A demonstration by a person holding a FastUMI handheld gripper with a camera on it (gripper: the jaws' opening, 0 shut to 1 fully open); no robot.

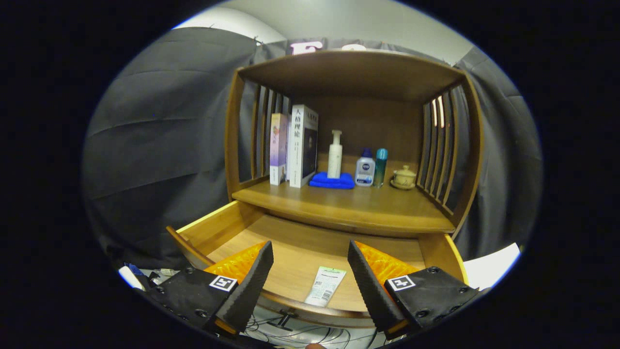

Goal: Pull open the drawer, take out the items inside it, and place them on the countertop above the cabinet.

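Wooden cabinet (353, 145) against dark cloth booth wall (160, 145). Drawer (227, 225) pulled open, tube (325, 286) flat on its floor between spread gripper (310, 271) fingers, untouched. Countertop (348, 206) above: books (295, 145), blue cloth (333, 181), bottles (365, 167), lidded cup (404, 177).

Two upright books (294, 148), pump bottle (334, 154) on blue cloth (332, 181), two small bottles (371, 167) — lidded cup on saucer (404, 177)
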